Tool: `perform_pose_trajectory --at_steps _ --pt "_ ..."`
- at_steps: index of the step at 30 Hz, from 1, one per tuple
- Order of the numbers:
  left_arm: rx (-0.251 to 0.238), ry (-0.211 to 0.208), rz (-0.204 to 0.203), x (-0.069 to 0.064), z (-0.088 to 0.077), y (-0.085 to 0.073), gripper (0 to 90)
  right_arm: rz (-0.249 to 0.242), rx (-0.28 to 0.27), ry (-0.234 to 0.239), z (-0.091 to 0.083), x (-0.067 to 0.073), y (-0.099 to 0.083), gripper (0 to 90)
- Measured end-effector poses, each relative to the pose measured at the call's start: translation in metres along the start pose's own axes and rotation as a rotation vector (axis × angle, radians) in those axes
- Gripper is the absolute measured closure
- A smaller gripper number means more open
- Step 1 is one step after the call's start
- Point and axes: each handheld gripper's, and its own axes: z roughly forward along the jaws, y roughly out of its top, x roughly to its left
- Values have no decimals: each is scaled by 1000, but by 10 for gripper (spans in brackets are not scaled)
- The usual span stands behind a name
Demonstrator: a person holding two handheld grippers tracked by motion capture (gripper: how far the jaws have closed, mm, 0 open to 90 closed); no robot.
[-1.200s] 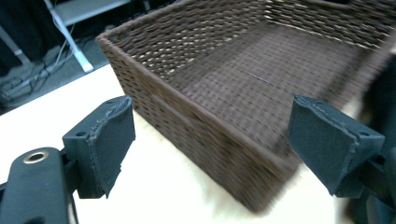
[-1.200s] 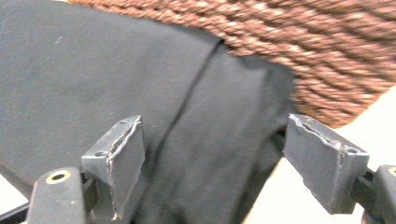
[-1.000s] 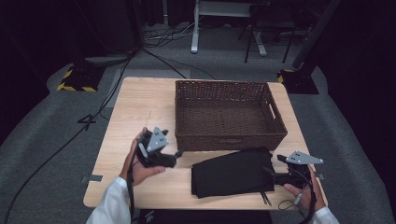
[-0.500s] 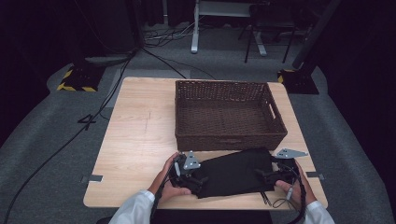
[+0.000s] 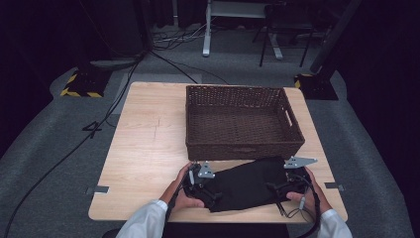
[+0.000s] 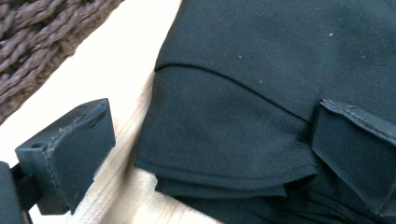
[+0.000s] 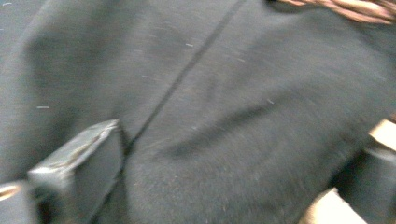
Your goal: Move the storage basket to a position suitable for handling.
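A folded black cloth (image 5: 247, 181) lies on the wooden table (image 5: 148, 148), just in front of a brown wicker basket (image 5: 242, 148). My left gripper (image 5: 209, 191) is at the cloth's left end. In the left gripper view it (image 6: 210, 158) stands open: one jaw is over bare wood, the other rests on the cloth (image 6: 233, 93), and the folded corner lies between them. My right gripper (image 5: 278, 188) is at the cloth's right end. The right gripper view is blurred; there the gripper (image 7: 224, 172) is open, with the cloth (image 7: 224, 116) bulging between its jaws.
The basket is empty, and its front wall (image 6: 37, 37) stands close behind both grippers. The table's front edge is just behind the hands. White sleeves (image 5: 143, 223) come in from the bottom. The left half of the table is bare wood.
My left gripper has swung from beside the basket's left front corner down and right to the cloth's left end. My right gripper has moved inward over the cloth's right end.
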Motion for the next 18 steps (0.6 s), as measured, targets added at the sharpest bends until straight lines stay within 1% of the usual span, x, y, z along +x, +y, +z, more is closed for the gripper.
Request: perform_pose_trajectory --at_steps 1,2,3,4,5,6,7,8,9,10,11,12,13,14,16,17,18 --pt "2 -15 13 -1 0 -1 4 -8 -9 13 0 3 0 159" --pt "5 -23 21 -3 -1 -1 5 -20 -13 12 -1 8 1 231" --pt "20 -18 18 -6 -2 -1 6 -23 -11 11 -1 10 1 249" --pt "20 -18 18 -6 -2 -1 8 -23 -11 11 -1 10 1 249" --pt "33 -17 15 -7 -4 0 8 -24 -11 14 -1 11 1 280" --pt "41 -30 16 -8 -7 0 45 -25 -10 22 -2 11 1 325" --pt "47 -37 18 -8 -10 0 113 -23 -10 28 -3 11 1 357" --pt "51 -34 26 -7 -13 0 161 -21 -12 32 -3 11 1 384" --pt "47 -20 26 -4 -15 -3 163 -15 -15 48 -4 12 1 439" --pt "43 -21 18 -2 -16 -5 164 -15 -17 48 -4 12 1 445" --pt "43 -21 18 -2 -16 -5 163 -15 -17 48 -4 12 1 445" --pt "40 -20 17 1 -15 -5 163 -12 -19 51 -4 12 0 446" --pt "42 -6 22 4 -15 -3 161 -9 -23 51 -4 13 0 443" --pt "46 17 36 7 -15 -1 153 2 -29 50 -4 14 0 435" --pt "51 97 59 15 -17 3 154 5 -31 40 -3 16 -1 405" --pt "53 139 70 21 -18 5 156 16 -33 36 -3 17 -1 381" --pt "55 168 61 27 -19 6 157 30 -38 32 -3 18 -1 360"
